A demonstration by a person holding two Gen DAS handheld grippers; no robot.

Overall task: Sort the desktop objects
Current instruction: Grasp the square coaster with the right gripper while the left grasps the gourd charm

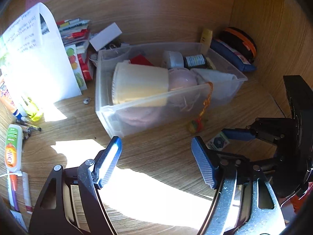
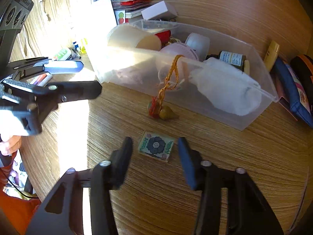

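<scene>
A clear plastic bin (image 1: 225, 90) (image 2: 260, 105) on the wooden desk holds a cream tub (image 1: 139, 84), a pink round thing, a dark bottle (image 1: 195, 61) and white cloth. A small flower-printed box (image 2: 156, 145) (image 1: 217, 142) lies on the desk in front of it. My right gripper (image 2: 155, 157) is open, its fingers on either side of the box, just short of it. A gourd charm (image 2: 165, 113) on an orange cord hangs over the bin's front wall. My left gripper (image 1: 156, 162) is open and empty over bare desk.
Glue tubes and pens (image 1: 13, 146) lie at the left. A white paper sheet (image 1: 39, 58) and booklets stand behind the bin. A blue pouch (image 2: 293, 94) and a black case (image 1: 240, 43) sit at its right, by the wooden side wall.
</scene>
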